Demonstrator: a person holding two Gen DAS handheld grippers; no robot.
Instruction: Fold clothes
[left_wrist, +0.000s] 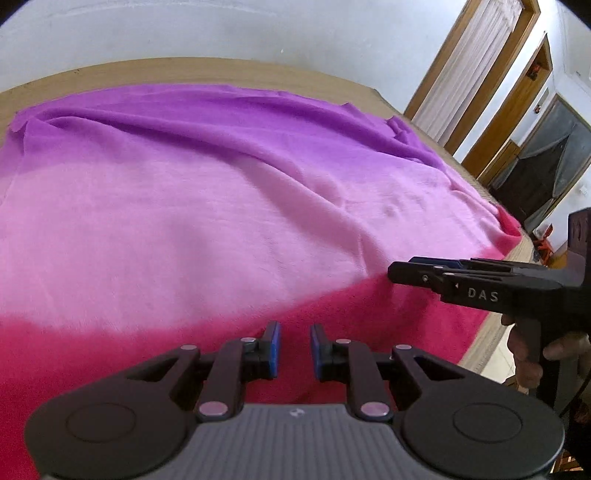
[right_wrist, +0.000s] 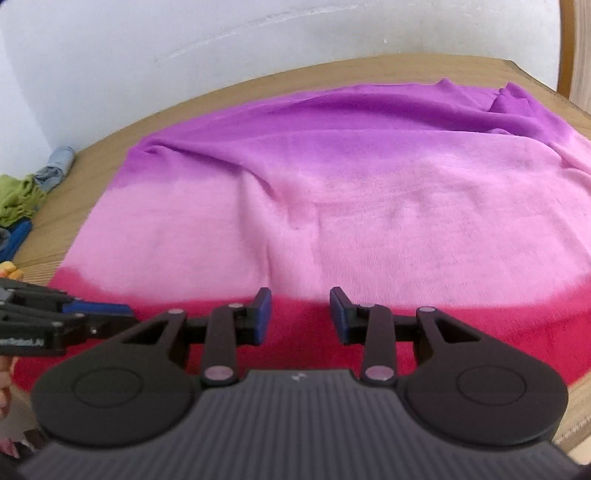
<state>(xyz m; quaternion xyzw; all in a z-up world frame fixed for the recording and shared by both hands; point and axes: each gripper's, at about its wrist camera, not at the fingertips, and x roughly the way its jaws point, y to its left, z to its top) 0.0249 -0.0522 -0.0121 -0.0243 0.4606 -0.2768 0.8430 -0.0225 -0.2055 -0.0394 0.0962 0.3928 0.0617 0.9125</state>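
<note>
Above the cloth (left_wrist: 221, 206) both hang empty — left tool (left_wrist: 294, 349) narrowly parted, right tool (right_wrist: 300, 315) wider.

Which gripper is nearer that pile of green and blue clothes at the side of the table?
Left. The left gripper sits on the side toward the pile of clothes; the right gripper is farther along the cloth's red edge, away from it.

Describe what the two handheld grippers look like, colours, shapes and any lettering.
Both grippers, left gripper and right gripper, are black, with blue pads, silvery pivot pins and a grey ribbed body flanked by round housings. White letters DAS mark the right one's side.
</note>
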